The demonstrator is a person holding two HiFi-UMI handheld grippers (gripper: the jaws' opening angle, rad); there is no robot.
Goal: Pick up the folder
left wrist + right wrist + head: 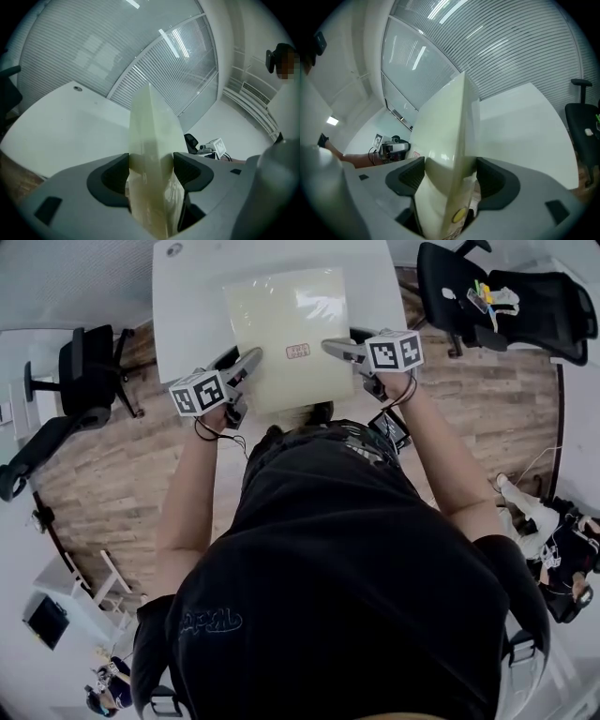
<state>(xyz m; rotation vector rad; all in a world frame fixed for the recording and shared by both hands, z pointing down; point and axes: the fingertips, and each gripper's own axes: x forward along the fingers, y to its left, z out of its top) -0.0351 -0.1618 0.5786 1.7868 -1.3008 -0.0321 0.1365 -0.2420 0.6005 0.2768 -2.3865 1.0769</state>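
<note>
The folder [286,334], thin, light, glossy and probably floppy, lies over the white worktop [187,306], pinched at its two near corners by the left gripper [246,367] and right gripper [339,349], a sensible two-point hold.

Both bare forearms reach forward, elbows bent. The grey two-jaw left gripper [249,360] is clamped on the left edge of the pale yellow plastic folder [281,320]. The matching grey right gripper [332,347] is clamped on its right edge.
</note>
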